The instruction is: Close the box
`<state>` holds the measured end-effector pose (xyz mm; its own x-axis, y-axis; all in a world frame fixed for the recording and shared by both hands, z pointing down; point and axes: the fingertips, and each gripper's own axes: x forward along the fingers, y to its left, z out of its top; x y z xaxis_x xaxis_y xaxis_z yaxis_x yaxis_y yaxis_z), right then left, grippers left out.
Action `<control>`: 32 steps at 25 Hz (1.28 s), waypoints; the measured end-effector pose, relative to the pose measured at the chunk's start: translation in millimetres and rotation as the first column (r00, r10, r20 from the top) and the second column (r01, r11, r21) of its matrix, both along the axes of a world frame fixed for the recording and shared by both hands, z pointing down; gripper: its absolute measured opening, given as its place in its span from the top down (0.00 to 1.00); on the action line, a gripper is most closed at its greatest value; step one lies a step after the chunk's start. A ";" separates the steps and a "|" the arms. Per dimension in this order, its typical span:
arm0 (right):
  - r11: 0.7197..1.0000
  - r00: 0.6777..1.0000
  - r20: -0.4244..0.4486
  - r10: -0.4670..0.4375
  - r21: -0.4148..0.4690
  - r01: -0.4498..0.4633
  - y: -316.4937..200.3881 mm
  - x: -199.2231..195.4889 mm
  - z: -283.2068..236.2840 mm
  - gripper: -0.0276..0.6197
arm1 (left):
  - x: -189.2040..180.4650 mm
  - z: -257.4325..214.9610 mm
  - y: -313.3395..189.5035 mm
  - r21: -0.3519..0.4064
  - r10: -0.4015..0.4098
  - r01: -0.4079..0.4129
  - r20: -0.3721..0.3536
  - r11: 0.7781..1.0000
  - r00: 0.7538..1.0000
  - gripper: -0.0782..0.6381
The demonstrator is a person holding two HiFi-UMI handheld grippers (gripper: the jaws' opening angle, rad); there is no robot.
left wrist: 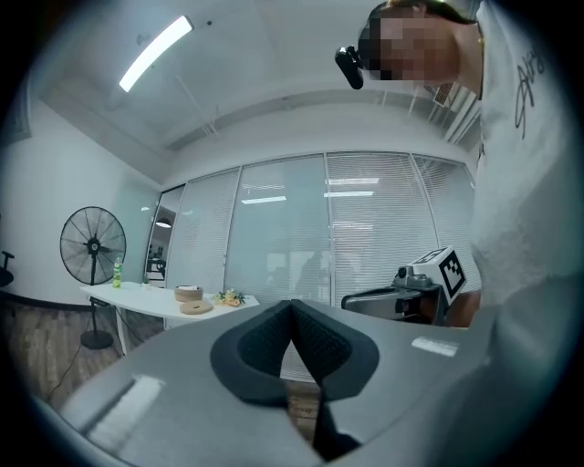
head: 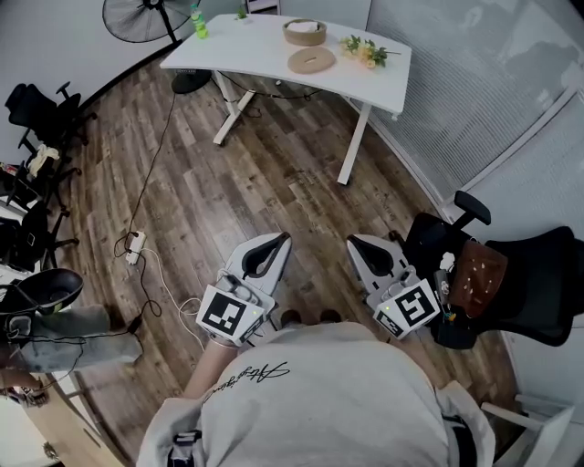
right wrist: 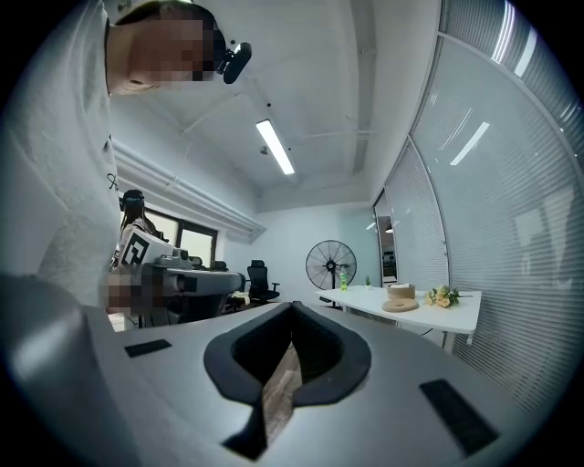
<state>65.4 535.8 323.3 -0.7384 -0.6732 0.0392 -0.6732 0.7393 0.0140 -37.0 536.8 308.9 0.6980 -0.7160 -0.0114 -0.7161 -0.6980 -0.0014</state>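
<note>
L gripper (head: 274, 244): jaws pressed together, tips meeting, nothing between them; the left gripper view shows pads (left wrist: 274, 342) closed to a point. R gripper (head: 363, 248): same, jaws pressed together w/ nothing pinched; only the floor shows through the slit below the tips in the right gripper view. Both are held low, close to the person's body, side by side w/ a gap between, tips pointing fwd toward the table (head: 246, 50). Neither touches anything. Each gripper shows in the other's view, off to the side.

Counts:
- 2 grippers
- 1 table, white, well apart from the person, across the wood floor
- 1 box (head: 304, 32)
- 1 lid (head: 311, 60)
- 1 bunch of flowers (head: 365, 50)
- 1 green bottle (head: 198, 22)
- 1 fan (head: 141, 18), standing at the table's far left end
- 1 black chair (head: 511, 283) just right of the R gripper, plus several more at left by the wall

Containers: the box is round, tan, upright on the table top, open. Something pale is inside; can't tell what. The lid is off, lying flat on the table just beside the box, on the near side. Flowers lie to the right of both, and the bottle stands at the opposite end.
</note>
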 end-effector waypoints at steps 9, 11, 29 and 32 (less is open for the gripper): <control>0.999 0.999 0.039 0.036 0.029 -0.037 -0.4 -18.1 -5.1 0.77 | -22.3 -2.5 0.6 0.011 -0.007 0.008 -0.019 1.000 1.000 0.83; 0.998 0.997 0.051 0.064 0.026 -0.065 -2.9 -16.9 -5.0 0.66 | -29.1 -5.4 -1.6 0.018 -0.020 0.021 -0.045 1.000 0.999 0.71; 0.971 0.967 0.116 0.226 0.053 -0.234 -15.2 -1.5 -14.2 0.13 | -63.7 -13.5 -14.7 0.043 -0.095 0.098 -0.077 0.994 0.993 0.24; 0.973 0.969 0.113 0.219 0.046 -0.225 -15.9 -6.6 -13.4 0.13 | -61.3 -13.1 -13.6 0.043 -0.063 0.066 -0.069 0.997 0.996 0.23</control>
